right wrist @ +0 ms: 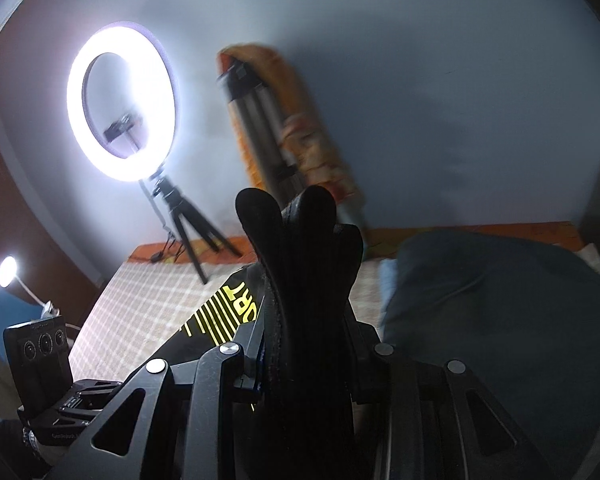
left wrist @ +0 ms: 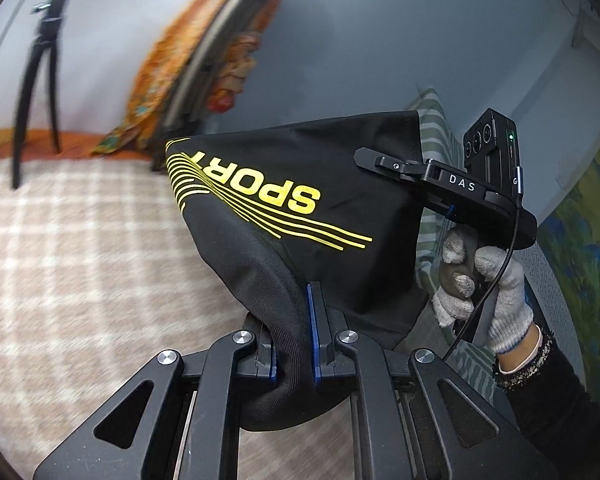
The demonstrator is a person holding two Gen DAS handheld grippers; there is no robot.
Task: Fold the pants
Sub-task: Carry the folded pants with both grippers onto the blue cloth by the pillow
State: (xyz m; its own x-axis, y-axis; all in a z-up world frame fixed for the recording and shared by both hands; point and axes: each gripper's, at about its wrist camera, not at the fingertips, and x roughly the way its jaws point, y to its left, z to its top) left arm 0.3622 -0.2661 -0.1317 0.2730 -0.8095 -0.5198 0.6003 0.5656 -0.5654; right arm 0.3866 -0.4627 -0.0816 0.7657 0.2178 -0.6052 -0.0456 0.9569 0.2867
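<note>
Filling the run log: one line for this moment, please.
task: fold pants | left gripper: shut on pants | right gripper: shut on pants | pants: held up over checked bed cover

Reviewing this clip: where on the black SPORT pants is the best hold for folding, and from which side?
The thick waistband edge, approached edge-on from outside: the black pants hang taut between the left tool and right tool, each already shut on a bunched edge, above the checked bedcover.
</note>
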